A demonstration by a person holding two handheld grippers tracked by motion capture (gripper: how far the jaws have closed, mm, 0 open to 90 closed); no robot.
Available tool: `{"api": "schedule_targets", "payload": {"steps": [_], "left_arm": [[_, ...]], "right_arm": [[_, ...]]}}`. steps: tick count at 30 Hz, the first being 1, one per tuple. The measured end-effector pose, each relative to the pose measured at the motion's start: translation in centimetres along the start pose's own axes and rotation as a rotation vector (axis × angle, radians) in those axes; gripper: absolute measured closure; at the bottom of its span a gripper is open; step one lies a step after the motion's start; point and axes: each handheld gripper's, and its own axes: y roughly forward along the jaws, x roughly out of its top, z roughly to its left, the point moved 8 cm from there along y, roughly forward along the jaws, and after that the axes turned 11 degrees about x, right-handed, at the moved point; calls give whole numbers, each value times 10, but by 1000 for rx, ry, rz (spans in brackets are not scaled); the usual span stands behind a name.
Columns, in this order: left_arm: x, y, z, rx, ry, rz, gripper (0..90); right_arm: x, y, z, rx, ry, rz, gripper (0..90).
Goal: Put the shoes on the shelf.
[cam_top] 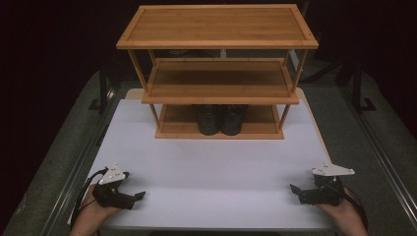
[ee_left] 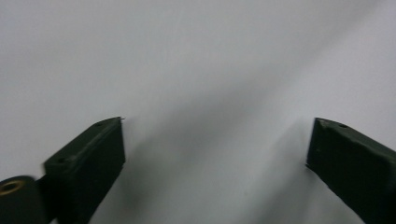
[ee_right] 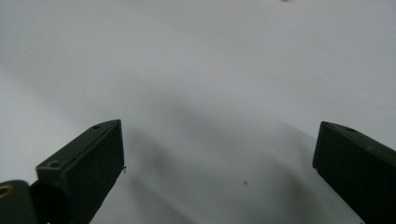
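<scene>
High view overlooks table (cam_top: pixel 211 162), gripper views hug tabletop

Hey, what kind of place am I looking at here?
Probably a staged recording setup or lab rather than a home: a white table ringed by darkness, with stand legs beside it. A three-tier bamboo shoe rack holds a pair of black shoes on its bottom shelf.
</scene>
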Motion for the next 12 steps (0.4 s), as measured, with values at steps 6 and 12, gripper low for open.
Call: {"api": "schedule_targets", "payload": {"steps": [6, 12], "left_arm": [[0, 0, 0, 0, 1, -2, 14], [0, 0, -1, 0, 2, -2, 14]], "right_arm": [[-6, 3, -1, 16, 10, 34, 18], [-6, 4, -2, 23, 23, 35, 18]]}}
